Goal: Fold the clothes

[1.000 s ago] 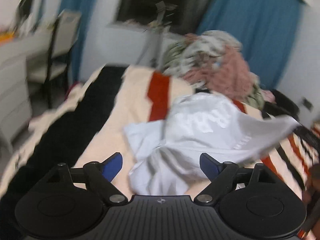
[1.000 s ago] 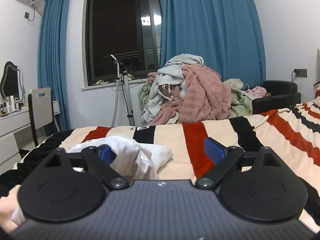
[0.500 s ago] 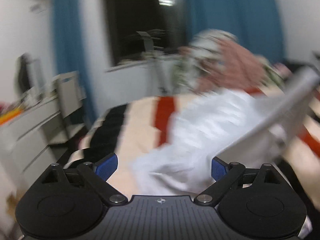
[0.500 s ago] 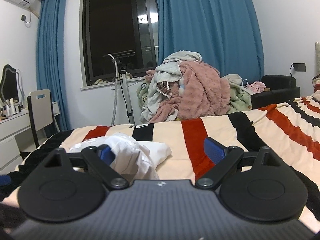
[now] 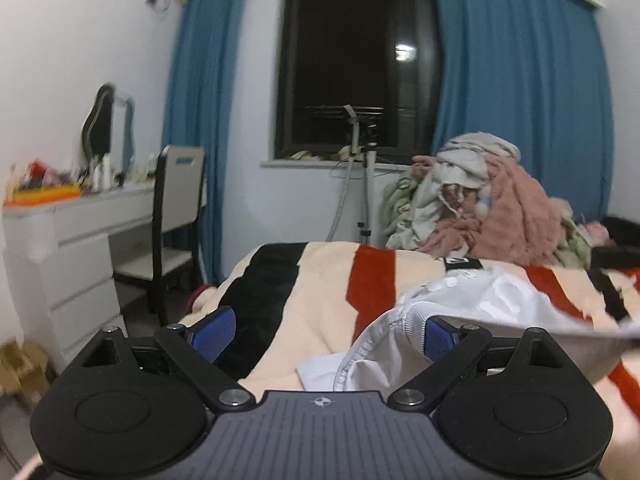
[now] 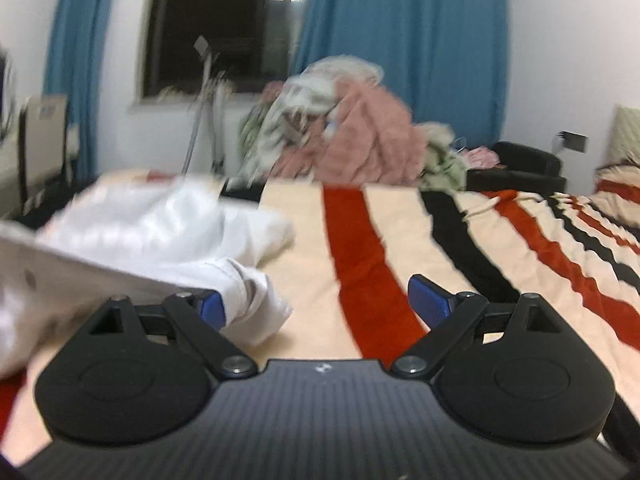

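Both claws, left [image 5: 324, 330] and right [image 6: 316, 300], gape beside the white garment [image 5: 472, 312]; laundry pile [image 5: 480, 204] behind.

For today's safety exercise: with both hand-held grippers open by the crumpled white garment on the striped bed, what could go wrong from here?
1. The white garment lies bunched, so a pinch may catch several layers and fold crooked.
2. It drapes against one pad of the left hand-held gripper, so closing could snag the ribbed hem.
3. The right hand-held gripper mostly spans the bare striped blanket and might grab that.

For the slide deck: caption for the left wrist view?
Open left tongs beside a crumpled white garment on a striped blanket.
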Demonstrator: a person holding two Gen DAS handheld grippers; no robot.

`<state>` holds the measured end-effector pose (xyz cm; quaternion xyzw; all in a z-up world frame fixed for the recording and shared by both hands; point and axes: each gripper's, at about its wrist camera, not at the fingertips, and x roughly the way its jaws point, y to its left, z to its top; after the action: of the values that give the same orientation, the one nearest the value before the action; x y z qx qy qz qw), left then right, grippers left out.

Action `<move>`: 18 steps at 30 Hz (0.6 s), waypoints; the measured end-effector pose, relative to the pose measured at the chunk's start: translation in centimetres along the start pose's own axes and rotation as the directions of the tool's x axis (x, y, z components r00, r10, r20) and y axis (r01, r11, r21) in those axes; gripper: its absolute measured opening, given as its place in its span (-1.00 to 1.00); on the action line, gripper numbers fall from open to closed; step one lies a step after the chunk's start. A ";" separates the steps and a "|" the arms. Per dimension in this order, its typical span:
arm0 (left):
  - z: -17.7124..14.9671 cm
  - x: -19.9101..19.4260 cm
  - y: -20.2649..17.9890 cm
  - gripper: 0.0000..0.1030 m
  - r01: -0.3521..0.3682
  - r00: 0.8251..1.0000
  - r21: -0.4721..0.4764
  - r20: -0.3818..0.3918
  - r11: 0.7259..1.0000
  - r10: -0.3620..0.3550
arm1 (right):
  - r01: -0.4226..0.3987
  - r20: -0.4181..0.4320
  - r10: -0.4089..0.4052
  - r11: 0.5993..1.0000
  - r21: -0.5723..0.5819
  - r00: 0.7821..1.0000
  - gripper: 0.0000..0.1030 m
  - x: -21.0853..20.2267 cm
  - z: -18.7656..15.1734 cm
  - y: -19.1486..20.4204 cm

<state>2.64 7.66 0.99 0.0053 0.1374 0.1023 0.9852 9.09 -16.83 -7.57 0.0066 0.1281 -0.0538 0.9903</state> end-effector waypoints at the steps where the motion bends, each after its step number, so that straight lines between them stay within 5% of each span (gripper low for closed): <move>1: -0.2 0.0 -0.5 0.85 0.018 1.000 0.016 -0.007 1.000 -0.018 | 0.003 0.038 -0.004 1.000 0.030 0.999 0.78 -0.6 0.3 -0.4; 4: -0.9 -0.4 -1.6 0.85 0.103 0.993 0.047 -0.057 0.994 -0.100 | -0.012 0.132 -0.002 0.995 0.102 0.991 0.78 -2.6 1.4 -1.4; 7: -2.0 0.0 -2.7 0.81 0.214 0.967 0.061 -0.156 0.975 -0.203 | -0.026 0.195 0.005 0.994 0.104 0.981 0.78 -4.4 2.1 -1.7; 11: -3.9 0.7 -5.0 0.75 0.195 0.959 0.224 -0.250 0.955 -0.137 | -0.022 0.256 0.002 0.997 0.074 0.967 0.78 -6.6 2.2 -1.6; 14: -4.6 0.4 -5.7 0.76 0.160 0.964 0.289 -0.250 0.944 -0.087 | -0.011 0.266 -0.014 0.996 0.091 0.964 0.78 -7.8 1.9 -2.0; 18: -3.5 -0.4 -3.3 0.78 0.050 0.980 0.215 -0.199 0.975 -0.007 | 0.029 0.251 -0.051 0.995 0.091 0.967 0.78 -8.7 1.3 -2.6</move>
<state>1.93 4.30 -2.37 0.1017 0.2448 0.0723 0.9615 0.81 -18.52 -4.11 0.0400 -0.0016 -0.0796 0.9960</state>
